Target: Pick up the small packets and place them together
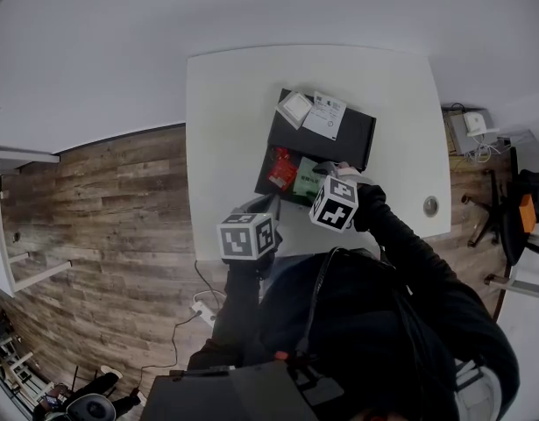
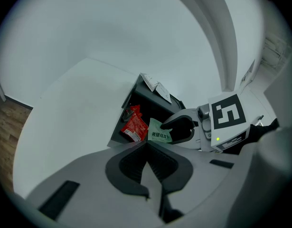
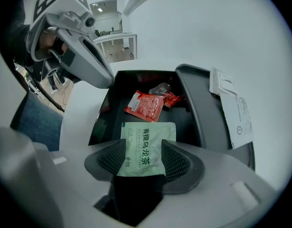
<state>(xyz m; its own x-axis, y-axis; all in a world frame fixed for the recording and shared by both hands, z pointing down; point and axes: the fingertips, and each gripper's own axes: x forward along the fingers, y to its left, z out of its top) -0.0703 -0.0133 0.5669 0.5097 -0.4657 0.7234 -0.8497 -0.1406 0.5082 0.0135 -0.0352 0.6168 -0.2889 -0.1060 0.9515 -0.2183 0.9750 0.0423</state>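
Over black tray (image 3: 115,106), my right claw (image 3: 143,150) gapes astride green packet (image 3: 146,136) (left claw (image 2: 146,148) pressed together, empty); next I'd clamp, lift.

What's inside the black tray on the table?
A green packet is between the right gripper's open jaws, with red packets beyond it. The gripper covers the tray's near end, and anything under the packets is hidden.

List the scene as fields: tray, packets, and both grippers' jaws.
tray: black, on white table
red packets: lying in tray
green packet: at tray's near side, between right jaws
right gripper: jaws open, either side of green packet
left gripper: jaws shut, empty
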